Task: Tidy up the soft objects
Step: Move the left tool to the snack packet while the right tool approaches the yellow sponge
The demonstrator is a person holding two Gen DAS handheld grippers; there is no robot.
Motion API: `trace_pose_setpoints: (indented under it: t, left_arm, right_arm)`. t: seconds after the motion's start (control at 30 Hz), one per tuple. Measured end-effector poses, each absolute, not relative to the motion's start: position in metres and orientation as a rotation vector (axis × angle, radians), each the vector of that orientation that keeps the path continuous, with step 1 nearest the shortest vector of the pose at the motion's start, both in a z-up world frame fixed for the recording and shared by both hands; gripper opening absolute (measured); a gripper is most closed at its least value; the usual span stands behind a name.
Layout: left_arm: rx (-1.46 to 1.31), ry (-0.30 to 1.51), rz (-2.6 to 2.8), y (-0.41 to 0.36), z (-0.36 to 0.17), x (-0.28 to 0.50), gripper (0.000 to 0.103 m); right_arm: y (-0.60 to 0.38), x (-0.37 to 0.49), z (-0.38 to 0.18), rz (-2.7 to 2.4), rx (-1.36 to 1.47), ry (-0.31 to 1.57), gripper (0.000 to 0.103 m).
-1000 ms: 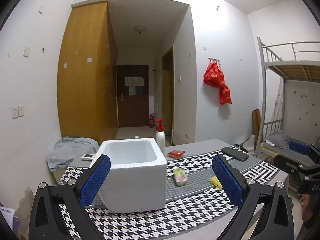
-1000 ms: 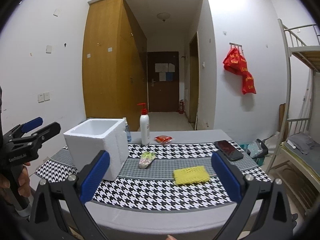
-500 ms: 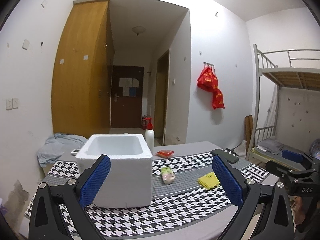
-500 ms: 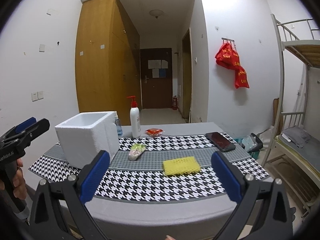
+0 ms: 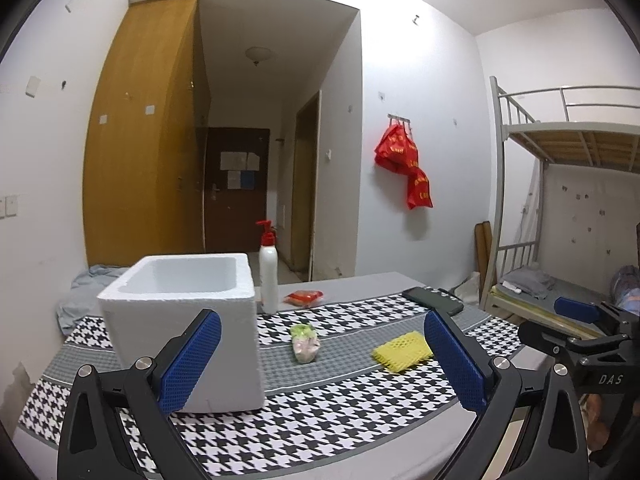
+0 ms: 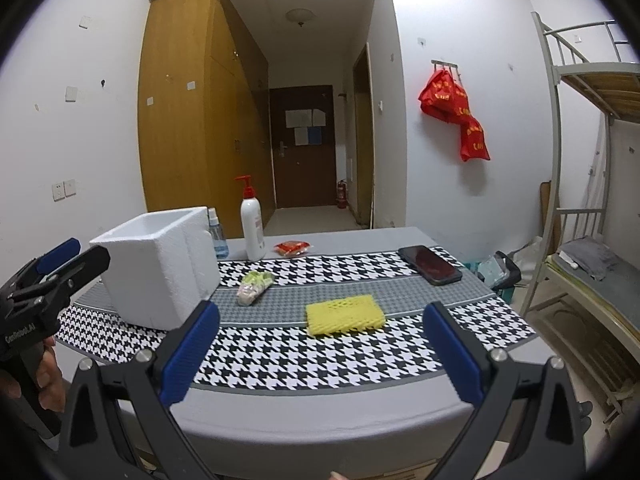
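Note:
A white foam box [image 5: 188, 320] [image 6: 160, 264] stands open on the left of the houndstooth cloth. A yellow foam net [image 5: 402, 350] [image 6: 344, 314] lies flat on the cloth. A green-and-pink soft packet [image 5: 305, 342] [image 6: 254, 286] lies between box and net. A red packet [image 5: 304, 297] [image 6: 292, 247] lies further back. My left gripper [image 5: 320, 364] is open and empty, held near the table's front by the box. My right gripper [image 6: 320, 350] is open and empty, in front of the yellow net.
A white pump bottle [image 5: 268, 276] [image 6: 252, 228] and a small blue spray bottle [image 6: 218, 234] stand behind the box. A black phone [image 5: 434, 300] [image 6: 430, 265] lies at the back right. A metal bunk bed [image 6: 592, 200] stands right of the table [image 6: 320, 428].
Both grippers have drawn back and shifted, so the table sits farther off and more centred. The objects on the cloth have not moved. Both grippers stay open.

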State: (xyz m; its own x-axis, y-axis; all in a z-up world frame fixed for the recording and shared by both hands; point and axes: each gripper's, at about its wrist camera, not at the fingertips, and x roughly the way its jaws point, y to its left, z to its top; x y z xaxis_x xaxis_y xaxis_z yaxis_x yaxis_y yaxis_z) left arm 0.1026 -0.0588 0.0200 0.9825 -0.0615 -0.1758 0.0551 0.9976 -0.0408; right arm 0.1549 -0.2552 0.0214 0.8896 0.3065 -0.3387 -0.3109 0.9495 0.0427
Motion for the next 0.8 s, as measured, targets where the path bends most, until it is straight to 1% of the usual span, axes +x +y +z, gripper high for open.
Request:
trace_pose_setpoints:
  t: [0.8]
  left_arm:
    - [0.012,0.326,-0.095,-0.085,-0.015,0.174,0.102]
  right_arm:
    - [-0.266,0.218,-0.017,0.293,-0.006,0.487,0.102]
